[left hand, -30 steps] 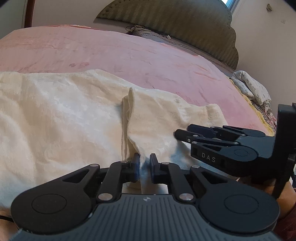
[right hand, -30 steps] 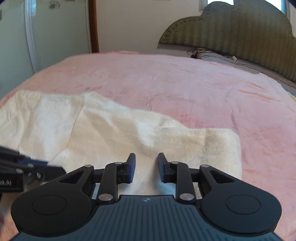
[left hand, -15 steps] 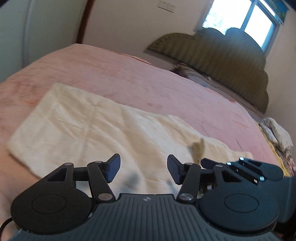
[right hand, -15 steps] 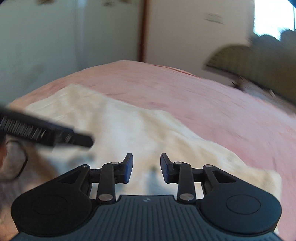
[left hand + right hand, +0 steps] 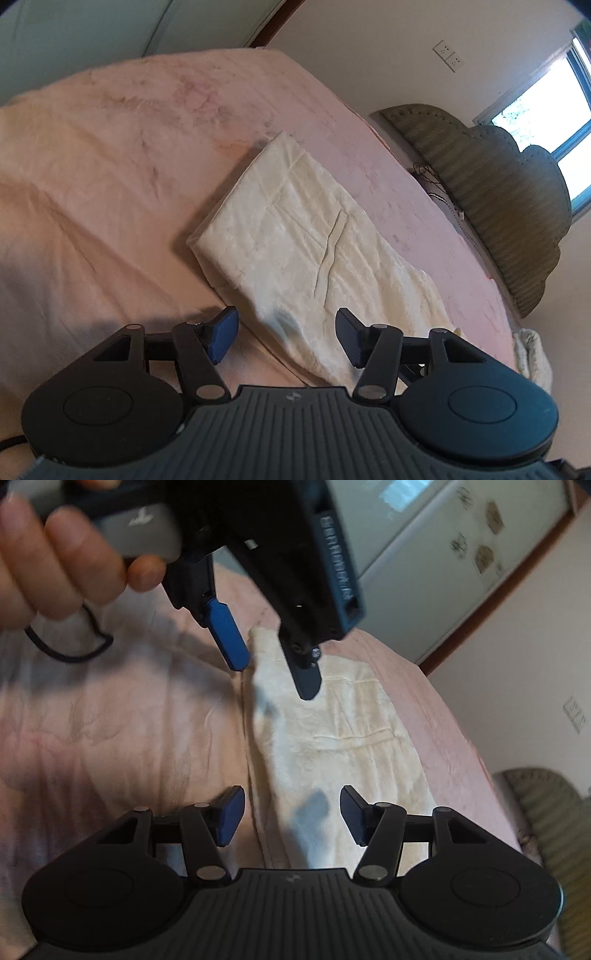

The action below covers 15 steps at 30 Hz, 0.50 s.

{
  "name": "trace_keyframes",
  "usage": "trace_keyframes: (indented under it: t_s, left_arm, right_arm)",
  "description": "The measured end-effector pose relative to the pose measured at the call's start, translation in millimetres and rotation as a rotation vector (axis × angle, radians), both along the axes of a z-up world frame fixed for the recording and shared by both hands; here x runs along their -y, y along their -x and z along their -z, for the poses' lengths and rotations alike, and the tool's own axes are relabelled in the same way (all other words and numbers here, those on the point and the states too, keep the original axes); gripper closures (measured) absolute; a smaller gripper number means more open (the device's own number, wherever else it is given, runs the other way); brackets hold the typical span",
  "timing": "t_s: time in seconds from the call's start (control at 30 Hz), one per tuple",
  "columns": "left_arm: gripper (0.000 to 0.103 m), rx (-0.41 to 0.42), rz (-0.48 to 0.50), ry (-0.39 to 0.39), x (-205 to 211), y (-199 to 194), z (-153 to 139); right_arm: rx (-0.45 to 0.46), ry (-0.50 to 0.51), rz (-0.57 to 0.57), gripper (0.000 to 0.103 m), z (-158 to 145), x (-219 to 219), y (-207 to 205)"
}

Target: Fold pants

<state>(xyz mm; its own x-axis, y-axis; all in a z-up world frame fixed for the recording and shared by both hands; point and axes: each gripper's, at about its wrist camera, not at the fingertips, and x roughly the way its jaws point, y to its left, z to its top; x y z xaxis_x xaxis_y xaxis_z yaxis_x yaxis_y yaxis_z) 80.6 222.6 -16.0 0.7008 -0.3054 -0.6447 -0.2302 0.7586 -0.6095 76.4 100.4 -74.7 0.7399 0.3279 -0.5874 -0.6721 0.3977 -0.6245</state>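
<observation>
Since a second ago both my grippers have swung sideways and rolled, and their fingers, then nearly together over the cloth, are now parted. The cream pants point(image 5: 314, 236), a soft, faintly crinkled fabric with a raised seam line, lie folded into a long flat band on the pink, plush bedspread point(image 5: 110, 177), running slantwise away from me toward the ribbed olive headboard point(image 5: 509, 206). On my left, my left gripper point(image 5: 286, 338) hangs over the band's near end, its blue ribbed pads spread and nothing between them but air; its left pad sits over bare bedspread, its right over cloth. From my right camera I see that same left gripper point(image 5: 273, 664) from the side, black and angular, held by my hand point(image 5: 55, 550), tips just above the pants' far edge. My right gripper point(image 5: 291, 818) is opening, its jaws straddling the cloth's long edge point(image 5: 251, 775) without pinching it.
</observation>
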Motion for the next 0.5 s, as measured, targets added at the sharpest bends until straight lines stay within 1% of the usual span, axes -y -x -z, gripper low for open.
trace_keyframes:
  t_s: [0.03, 0.13, 0.17, 0.23, 0.3, 0.33, 0.37, 0.4, 0.47, 0.5]
  left_arm:
    - [0.042, -0.006, -0.003, 0.049, -3.4, -2.4, 4.9]
    - [0.03, -0.01, -0.007, 0.207, -12.5, -10.5, 21.2]
    - [0.03, -0.013, -0.014, 0.26, -15.3, -14.2, 26.2]
    - [0.029, -0.021, -0.018, 0.321, -17.7, -20.8, 31.9]
    - [0.028, -0.038, -0.018, 0.35, -19.3, -25.5, 33.6]
    - [0.028, -0.037, -0.009, 0.353, -19.5, -26.2, 32.5]
    - [0.028, -0.034, 0.002, 0.352, -19.7, -26.5, 31.9]
    - [0.027, -0.032, 0.008, 0.352, -20.2, -26.3, 31.9]
    - [0.027, -0.041, 0.004, 0.368, -22.5, -30.8, 36.4]
    - [0.024, -0.048, -0.004, 0.387, -25.0, -34.3, 39.6]
  right_arm:
    - [0.027, 0.018, -0.003, 0.047, 2.4, -4.2, -0.1]
    - [0.09, 0.063, -0.008, 0.048, 9.4, -14.8, -2.8]
    - [0.116, 0.081, -0.014, 0.048, 11.7, -18.8, -2.7]
    - [0.15, 0.104, -0.034, 0.05, 15.5, -27.4, -6.4]
    - [0.142, 0.111, -0.052, 0.071, 17.6, -33.9, -11.4]
    - [0.134, 0.103, -0.059, 0.075, 17.7, -35.9, -13.5]
    - [0.133, 0.075, -0.058, 0.078, 14.8, -35.7, -15.3]
    - [0.125, 0.034, -0.045, 0.078, 9.0, -33.3, -18.0]
    - [0.069, -0.101, 0.012, 0.078, -12.5, -21.2, -29.0]
    - [0.035, -0.171, 0.046, 0.078, -24.0, -13.4, -36.6]
